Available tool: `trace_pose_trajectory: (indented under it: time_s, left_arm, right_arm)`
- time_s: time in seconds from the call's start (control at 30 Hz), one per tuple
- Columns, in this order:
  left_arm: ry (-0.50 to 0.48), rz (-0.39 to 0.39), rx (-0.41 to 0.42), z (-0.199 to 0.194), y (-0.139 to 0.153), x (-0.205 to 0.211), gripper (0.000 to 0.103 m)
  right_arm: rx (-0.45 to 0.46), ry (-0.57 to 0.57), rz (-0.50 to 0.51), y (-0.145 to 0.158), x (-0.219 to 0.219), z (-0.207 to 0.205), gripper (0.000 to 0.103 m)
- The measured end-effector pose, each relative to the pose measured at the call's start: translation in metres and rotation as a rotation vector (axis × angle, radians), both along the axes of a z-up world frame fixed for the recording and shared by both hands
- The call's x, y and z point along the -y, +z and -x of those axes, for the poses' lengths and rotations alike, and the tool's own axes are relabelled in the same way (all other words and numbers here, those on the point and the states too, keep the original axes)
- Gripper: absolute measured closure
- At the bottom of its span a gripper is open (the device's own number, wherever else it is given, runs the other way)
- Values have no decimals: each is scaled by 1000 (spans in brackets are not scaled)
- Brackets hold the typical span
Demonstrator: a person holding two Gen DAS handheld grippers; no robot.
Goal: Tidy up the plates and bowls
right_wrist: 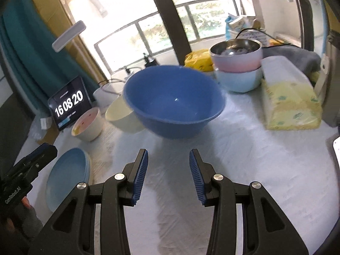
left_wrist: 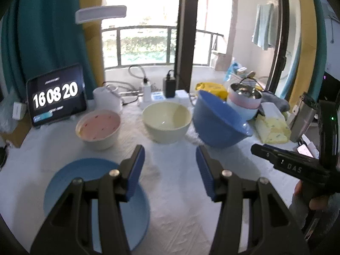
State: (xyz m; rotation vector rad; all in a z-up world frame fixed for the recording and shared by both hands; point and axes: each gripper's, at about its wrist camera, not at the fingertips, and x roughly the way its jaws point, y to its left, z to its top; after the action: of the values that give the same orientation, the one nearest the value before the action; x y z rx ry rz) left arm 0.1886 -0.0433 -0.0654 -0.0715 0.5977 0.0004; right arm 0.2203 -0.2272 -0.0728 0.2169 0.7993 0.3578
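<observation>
Both grippers' jaws stand apart, empty, above the counter (right_wrist: 244,148); left gripper (left_wrist: 170,165), right gripper (right_wrist: 168,165). Ahead, the blue bowl (right_wrist: 174,104) sits tilted, apparently light, slick plastic, best pinched at its rim.

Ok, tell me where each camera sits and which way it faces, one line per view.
Left wrist: on the left claw, angled down across the table at the blue plate, pink bowl and cream bowl; its open fingers and the right claw show.
Right wrist: on the right claw, facing the blue bowl; its open fingers show.
Shared: blue bowl, clock tablet.
</observation>
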Motion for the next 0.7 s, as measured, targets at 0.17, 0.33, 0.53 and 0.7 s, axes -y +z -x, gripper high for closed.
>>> trace_pose_trajectory:
  time_s: [0.17, 0.33, 0.53, 0.7]
  left_arm:
    - [-24, -25, 16, -16, 6, 17, 51]
    - [-38, -35, 32, -34, 11, 30, 51]
    - [-50, -41, 56, -58, 8, 42, 51]
    - [-49, -48, 50, -82, 0, 51, 51]
  right_arm:
    - [35, -20, 1, 8, 18, -10, 60]
    - [49, -40, -6, 10, 30, -26, 60]
    - [49, -47, 1, 8, 33, -47, 60]
    - [18, -58, -3, -1, 36, -69, 60]
